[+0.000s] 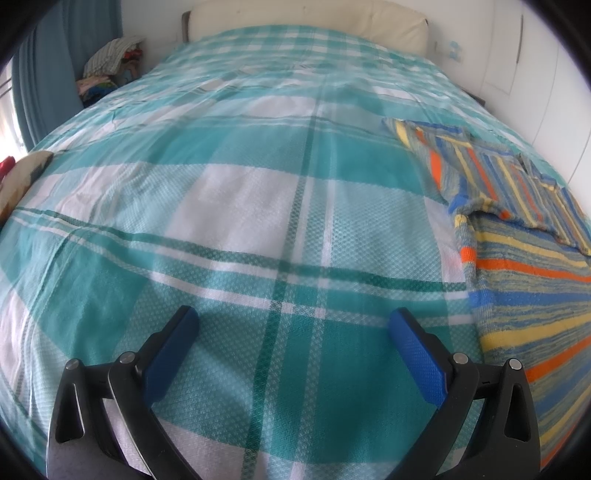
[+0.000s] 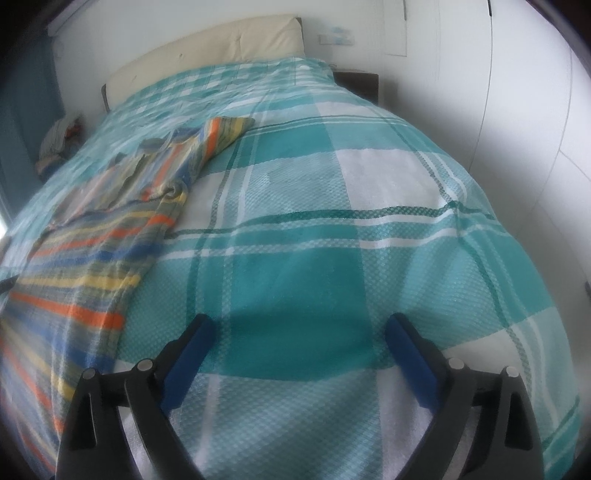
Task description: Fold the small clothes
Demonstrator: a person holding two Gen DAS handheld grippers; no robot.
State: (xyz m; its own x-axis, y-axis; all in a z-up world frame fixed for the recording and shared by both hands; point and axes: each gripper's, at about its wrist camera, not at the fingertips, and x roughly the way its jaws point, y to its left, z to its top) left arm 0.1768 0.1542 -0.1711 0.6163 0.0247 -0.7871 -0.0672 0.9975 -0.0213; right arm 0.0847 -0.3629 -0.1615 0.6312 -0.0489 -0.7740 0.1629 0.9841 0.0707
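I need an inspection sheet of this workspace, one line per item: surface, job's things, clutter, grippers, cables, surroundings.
Surface: bed with teal checked cover, mostly smooth.
Job's things: striped garment lies spread out between both grippers, one sleeve out toward the headboard.
Clutter: clothes pile beside the bed's far left corner.
Grippers: left gripper open, empty; right gripper open, empty.
Cables: nothing seen.
Surroundings: cream headboard, blue curtain, white wall.

Teal-and-white checked bedspread (image 1: 258,206) across most of both frames. Cream padded headboard (image 1: 306,18) along the top edge, white wall (image 1: 546,92) at upper right. Blue curtain (image 1: 48,62) at upper left, daylight beside it; dark nightstand (image 2: 356,83) beyond the bed's far corner.
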